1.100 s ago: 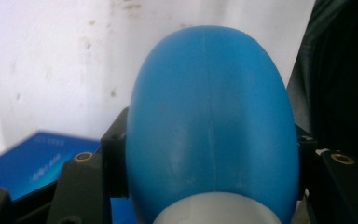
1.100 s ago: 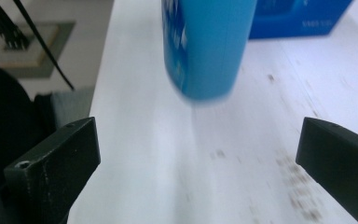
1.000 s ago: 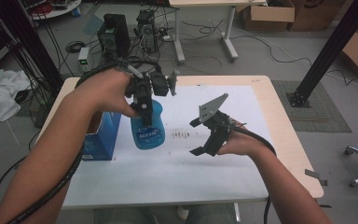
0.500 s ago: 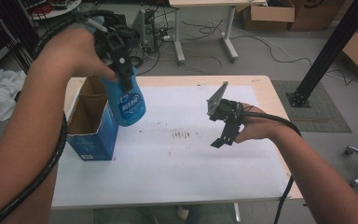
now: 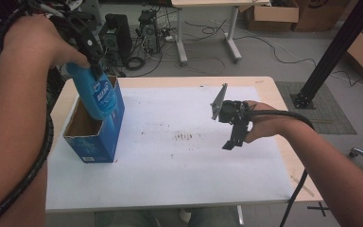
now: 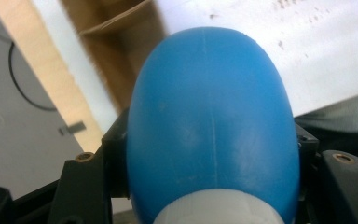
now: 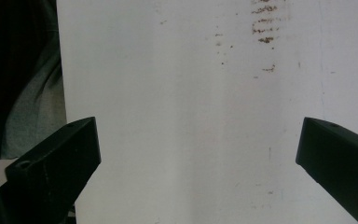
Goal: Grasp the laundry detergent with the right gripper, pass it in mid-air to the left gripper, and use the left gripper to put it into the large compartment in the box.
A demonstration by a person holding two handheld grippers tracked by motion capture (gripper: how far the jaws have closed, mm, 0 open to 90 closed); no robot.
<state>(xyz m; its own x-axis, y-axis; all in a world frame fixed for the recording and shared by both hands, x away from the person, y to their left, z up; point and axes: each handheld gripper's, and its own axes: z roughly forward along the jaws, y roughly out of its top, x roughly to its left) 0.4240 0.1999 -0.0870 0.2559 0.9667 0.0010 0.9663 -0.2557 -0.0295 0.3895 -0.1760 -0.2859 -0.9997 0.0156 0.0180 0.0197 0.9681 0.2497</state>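
The left gripper (image 5: 93, 60) is clamped on the blue bottle (image 5: 96, 96), which hangs just below it over the open box (image 5: 99, 142). Lower it straight (base first, clear of the cardboard walls) before letting go. That forearm reaches in high, gripper pointing down. The right gripper (image 5: 230, 126), jaws apart and empty, hovers over the table (image 5: 170, 189), well off to the side.

The left gripper (image 5: 90, 49) has swung the blue bottle (image 5: 96, 94) away from the middle of the sheet, up and across to the blue box (image 5: 92, 137); it now hangs tilted over the box's open top, perhaps dipping inside. The right gripper (image 5: 231, 135) has drifted slightly farther from the box.
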